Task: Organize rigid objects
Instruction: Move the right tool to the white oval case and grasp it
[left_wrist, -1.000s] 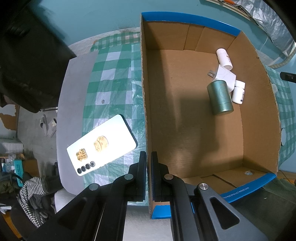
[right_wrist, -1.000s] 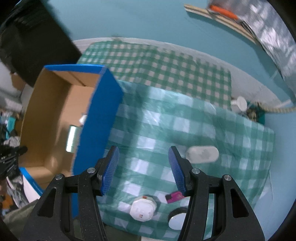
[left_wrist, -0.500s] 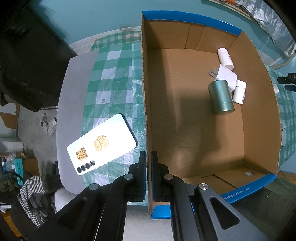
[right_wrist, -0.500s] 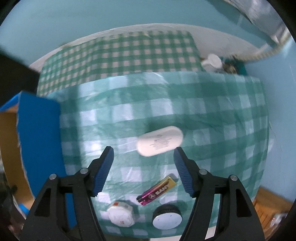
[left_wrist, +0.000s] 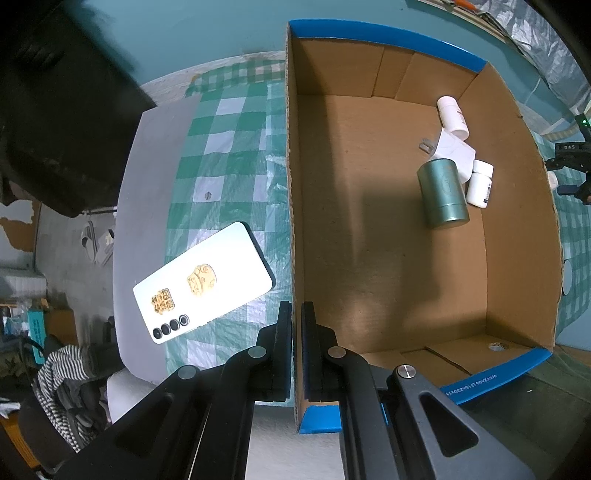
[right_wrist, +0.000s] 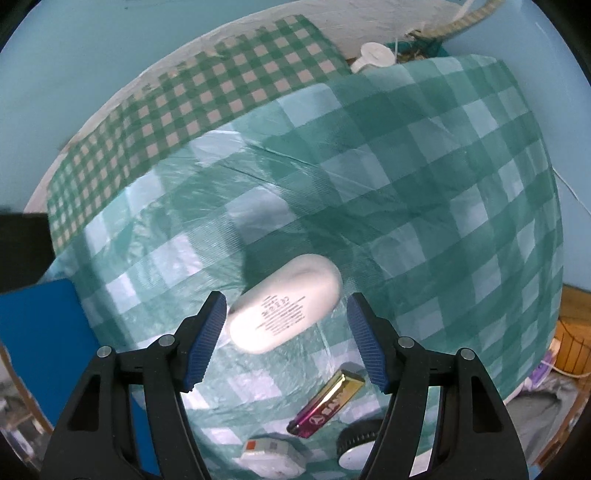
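My left gripper (left_wrist: 296, 332) points down & its two black fingers are pinched tight on the thin side wall of the cardboard box (left_wrist: 517, 206), w/ one finger outside & one inside; so it has hold of the box wall. Inside the box, up at about 2 o'clock in the left view, I see a green can (left_wrist: 443, 195) lying on its side, a white bottle (left_wrist: 452, 117) above it, a 2nd small white bottle (left_wrist: 479, 184) just beside the can, & a white plug thing (left_wrist: 454, 151) between them. Outside the box at 9 o'clock a white phone (left_wrist: 203, 282) lies face down on the green check cloth (left_wrist: 229, 147). My right gripper (right_wrist: 284, 334) points down too; its blue pads (right_wrist: 207, 339) have just been opening & now stand wide, one on each side of the white oval case (right_wrist: 286, 308); the case is between them but I can't see the pads press on it, so nothing is held. The case lies tilted on the cloth near the middle of the right view. At 6 o'clock below it sit a shiny pink & gold lighter (right_wrist: 327, 404), a white block (right_wrist: 271, 452) & a round black-rimmed lid (right_wrist: 360, 448); a blue box edge (right_wrist: 40, 332) is at 9 o'clock.
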